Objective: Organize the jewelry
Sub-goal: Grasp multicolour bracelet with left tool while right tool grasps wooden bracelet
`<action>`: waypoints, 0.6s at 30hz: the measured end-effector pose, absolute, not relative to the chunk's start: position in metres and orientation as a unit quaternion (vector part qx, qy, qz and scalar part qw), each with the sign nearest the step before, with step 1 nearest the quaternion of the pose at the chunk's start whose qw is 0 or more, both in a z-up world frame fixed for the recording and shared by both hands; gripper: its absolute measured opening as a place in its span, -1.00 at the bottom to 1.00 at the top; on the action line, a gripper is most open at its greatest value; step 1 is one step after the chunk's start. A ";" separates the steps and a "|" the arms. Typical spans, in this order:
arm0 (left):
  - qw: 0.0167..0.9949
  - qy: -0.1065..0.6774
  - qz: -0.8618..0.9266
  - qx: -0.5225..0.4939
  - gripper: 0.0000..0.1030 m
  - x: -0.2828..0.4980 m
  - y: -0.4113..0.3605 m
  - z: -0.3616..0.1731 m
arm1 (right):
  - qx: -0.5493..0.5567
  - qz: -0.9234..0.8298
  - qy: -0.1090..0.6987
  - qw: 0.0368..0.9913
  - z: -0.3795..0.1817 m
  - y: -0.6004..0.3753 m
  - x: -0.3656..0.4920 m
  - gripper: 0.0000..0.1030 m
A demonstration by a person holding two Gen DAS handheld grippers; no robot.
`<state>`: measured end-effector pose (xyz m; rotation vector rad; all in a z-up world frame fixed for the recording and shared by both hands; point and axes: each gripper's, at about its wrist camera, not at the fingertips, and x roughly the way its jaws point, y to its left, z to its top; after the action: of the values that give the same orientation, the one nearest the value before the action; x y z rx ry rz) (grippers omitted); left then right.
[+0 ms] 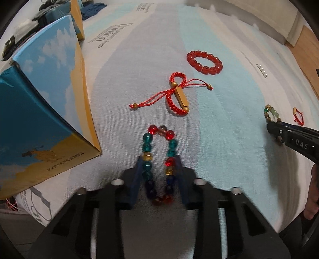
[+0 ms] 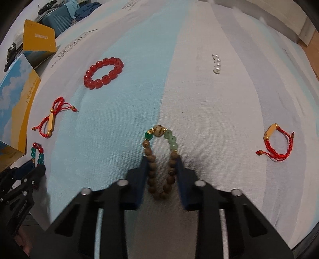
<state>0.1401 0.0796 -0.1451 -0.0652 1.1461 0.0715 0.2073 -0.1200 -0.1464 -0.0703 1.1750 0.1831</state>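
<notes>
My left gripper [image 1: 159, 159] is shut on a bracelet of red, teal, yellow and dark blue glass beads [image 1: 159, 147], squeezed into a long loop between the pads. My right gripper [image 2: 161, 159] is shut on a brown wooden and green bead bracelet [image 2: 159, 155], also squeezed long. On the striped cloth lie a red bead bracelet [image 1: 205, 62], a red cord bracelet with a gold bar [image 1: 177, 95], a second red cord bracelet [image 2: 278, 142] and a short pearl strand [image 2: 216, 64]. The right gripper shows at the right edge of the left wrist view [image 1: 273, 127].
A blue and yellow box [image 1: 39, 103] stands close on my left gripper's left. A second yellow box [image 2: 37, 38] and a teal suitcase [image 2: 57, 19] lie beyond it. The cloth [image 2: 199, 103] drops off at the far right edge.
</notes>
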 end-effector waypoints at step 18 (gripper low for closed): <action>0.838 0.544 0.019 -0.039 -0.83 0.135 0.082 -0.122 | 0.001 0.107 0.526 0.843 -0.117 -0.135 0.194 -0.86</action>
<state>0.1350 0.0820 -0.1224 -0.0828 1.1514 0.0402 0.1936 -0.1355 -0.1174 0.0017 1.1116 0.2261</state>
